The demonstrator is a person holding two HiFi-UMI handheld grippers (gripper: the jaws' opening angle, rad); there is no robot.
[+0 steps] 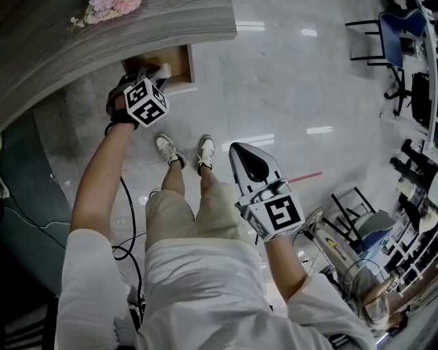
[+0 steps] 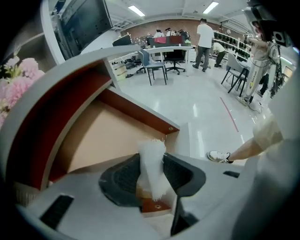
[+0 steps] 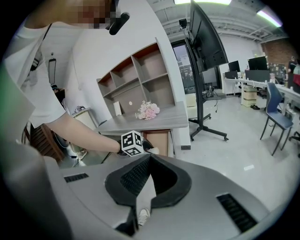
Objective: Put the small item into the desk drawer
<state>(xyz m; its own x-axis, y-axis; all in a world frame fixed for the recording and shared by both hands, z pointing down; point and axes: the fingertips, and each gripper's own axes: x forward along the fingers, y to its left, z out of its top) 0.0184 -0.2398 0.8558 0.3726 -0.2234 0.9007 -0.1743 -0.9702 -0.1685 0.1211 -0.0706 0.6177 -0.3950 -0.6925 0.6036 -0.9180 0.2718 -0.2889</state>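
My left gripper is shut on a small white fluffy item, which stands upright between the dark pads. It hangs over the open wooden drawer of the grey desk. In the head view the item sits at the drawer's front edge, just beyond the left gripper. My right gripper is held back over the floor by my right leg. Its jaws meet at the tips with nothing between them. From there the left gripper's marker cube shows in front of the drawer.
Pink flowers lie on the desk top. Shelves stand behind the desk, and a screen on a wheeled stand is at its right. Black cables trail on the floor at my left. Chairs and people are further off.
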